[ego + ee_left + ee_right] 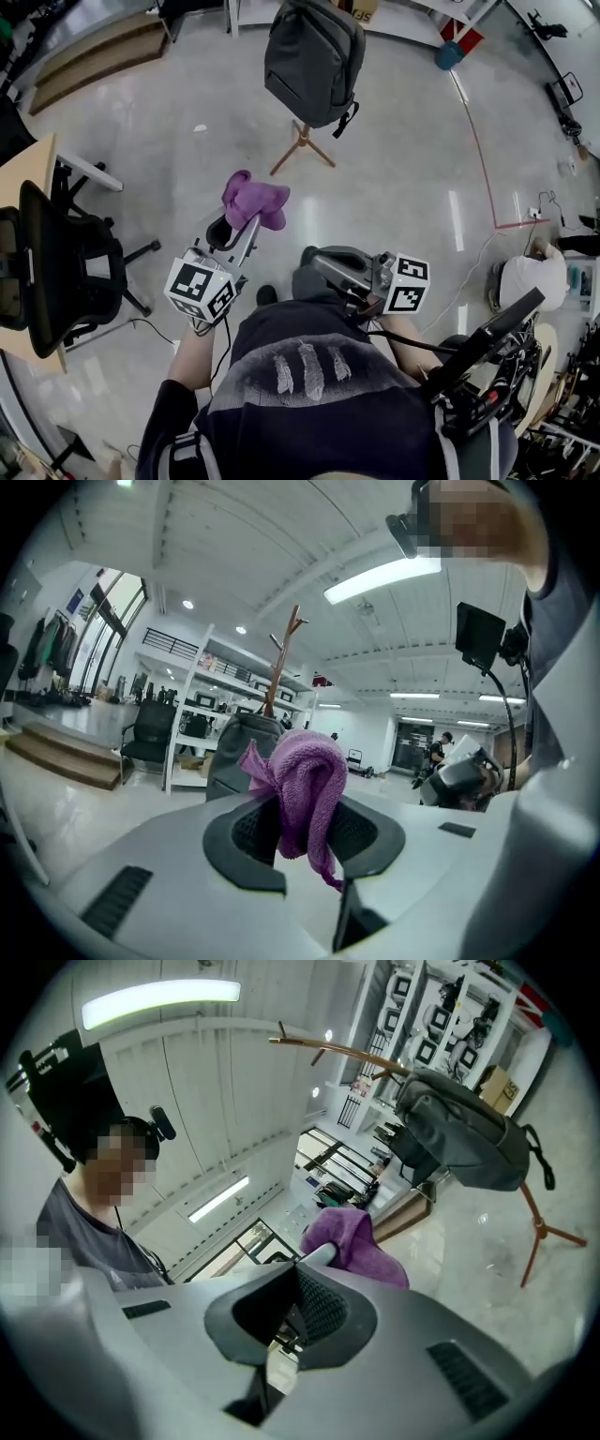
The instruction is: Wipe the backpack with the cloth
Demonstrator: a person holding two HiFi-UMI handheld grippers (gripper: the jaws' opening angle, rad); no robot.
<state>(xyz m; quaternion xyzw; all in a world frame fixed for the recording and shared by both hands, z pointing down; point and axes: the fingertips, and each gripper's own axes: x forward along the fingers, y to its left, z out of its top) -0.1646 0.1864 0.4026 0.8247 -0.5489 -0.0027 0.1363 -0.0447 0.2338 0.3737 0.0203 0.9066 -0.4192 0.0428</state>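
Observation:
A grey backpack [313, 60] hangs on a wooden stand [303, 145] at the far end of the floor, also seen as the backpack [464, 1143] in the right gripper view and backpack [239, 752] in the left gripper view. My left gripper [234, 223] is shut on a purple cloth [253, 200], which bunches up between its jaws as cloth [302, 794]. My right gripper [314, 260] is shut with nothing in it, held close to the body. Both grippers are well short of the backpack.
A black office chair [52, 267] and a wooden desk edge [28, 169] stand at the left. A red tape line [483, 155] runs across the floor at the right. A person crouches at the right edge [530, 277]. Shelving lines the far wall.

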